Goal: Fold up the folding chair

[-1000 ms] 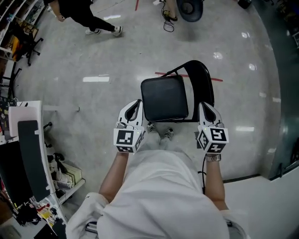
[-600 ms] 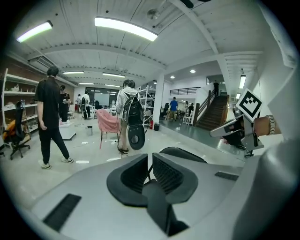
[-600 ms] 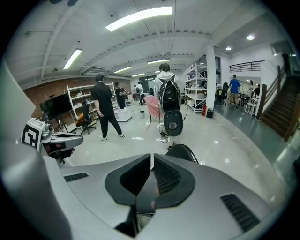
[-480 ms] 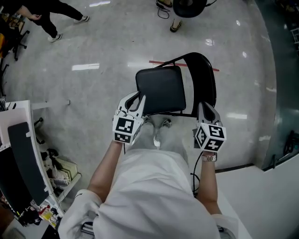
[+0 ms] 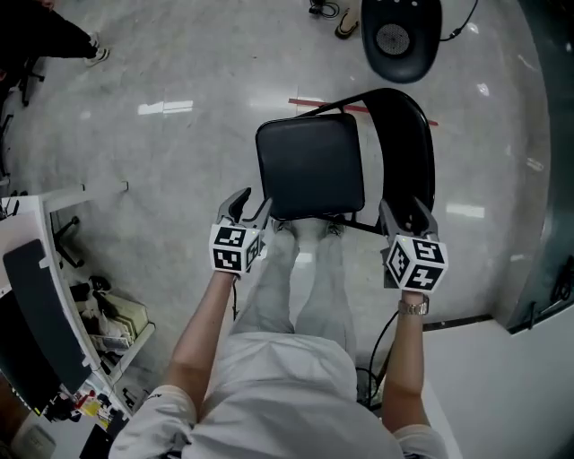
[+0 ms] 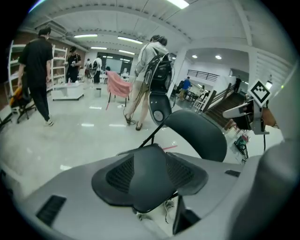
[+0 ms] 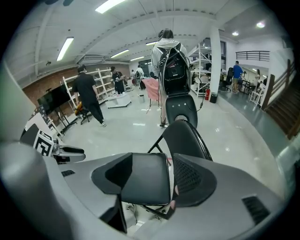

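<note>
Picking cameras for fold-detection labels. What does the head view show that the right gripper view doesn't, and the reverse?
Head view only: the wearer's legs and forearms, and a cluttered shelf at the left.
Right gripper view only: a person with a backpack standing beyond the chair, ceiling lights, wall shelving, a staircase at the right.
Both: the folding chair, not yet folded, with its curved backrest, the black rounded object behind it, and the glossy floor.

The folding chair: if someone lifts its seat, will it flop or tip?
Its seat looks like a rigid padded slab, so probably stiff. The thin tube frame suggests fairly light; it may slide on the glossy floor.
</note>
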A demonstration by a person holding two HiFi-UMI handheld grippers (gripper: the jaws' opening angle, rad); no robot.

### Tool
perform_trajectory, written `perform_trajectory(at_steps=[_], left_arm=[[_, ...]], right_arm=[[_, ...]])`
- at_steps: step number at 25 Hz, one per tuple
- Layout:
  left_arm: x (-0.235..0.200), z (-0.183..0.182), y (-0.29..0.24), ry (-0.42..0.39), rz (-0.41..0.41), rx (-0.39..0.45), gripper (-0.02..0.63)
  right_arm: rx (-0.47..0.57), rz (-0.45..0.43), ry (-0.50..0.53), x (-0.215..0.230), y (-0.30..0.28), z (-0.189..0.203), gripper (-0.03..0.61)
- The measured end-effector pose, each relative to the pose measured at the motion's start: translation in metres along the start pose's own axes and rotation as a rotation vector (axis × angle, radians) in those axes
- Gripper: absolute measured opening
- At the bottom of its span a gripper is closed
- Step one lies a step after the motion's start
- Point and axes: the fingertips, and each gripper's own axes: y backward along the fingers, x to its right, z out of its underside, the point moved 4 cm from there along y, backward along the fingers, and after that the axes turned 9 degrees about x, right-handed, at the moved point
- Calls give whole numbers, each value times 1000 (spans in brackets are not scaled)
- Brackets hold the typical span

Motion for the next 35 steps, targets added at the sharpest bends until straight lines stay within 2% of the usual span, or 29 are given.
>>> perform_trajectory(at_steps=[3, 8, 11, 13, 16, 20, 25, 29, 35], left_arm=[[-16, 38, -35, 86, -45, -58, 223], [-43, 86, -91, 173, -79, -105, 273], [-60, 132, -125, 312, -70, -169, 338], [-71, 164, -143, 365, -59, -232, 353], [-85, 202, -161, 366, -39, -309, 354], [-106, 232, -180, 308, -30, -364, 354], [-127, 251, -202, 289, 4, -389, 365], [-140, 259, -222, 321, 27, -377, 437], [-139, 275, -248, 346, 132, -399, 470]], right_arm=[[-24, 6, 51, 23, -25, -5, 283], [2, 64, 122, 63, -50, -22, 295], [12, 106, 160, 92, -58, -28, 295], [-15, 115, 161, 109, -66, -22, 295], [-59, 107, 157, 117, -80, -4, 295], [-83, 179, 284, 119, -96, 10, 298], [-100, 240, 275, 122, -104, 20, 298], [-129, 256, 291, 122, -108, 23, 298], [-148, 306, 316, 125, -105, 26, 298]])
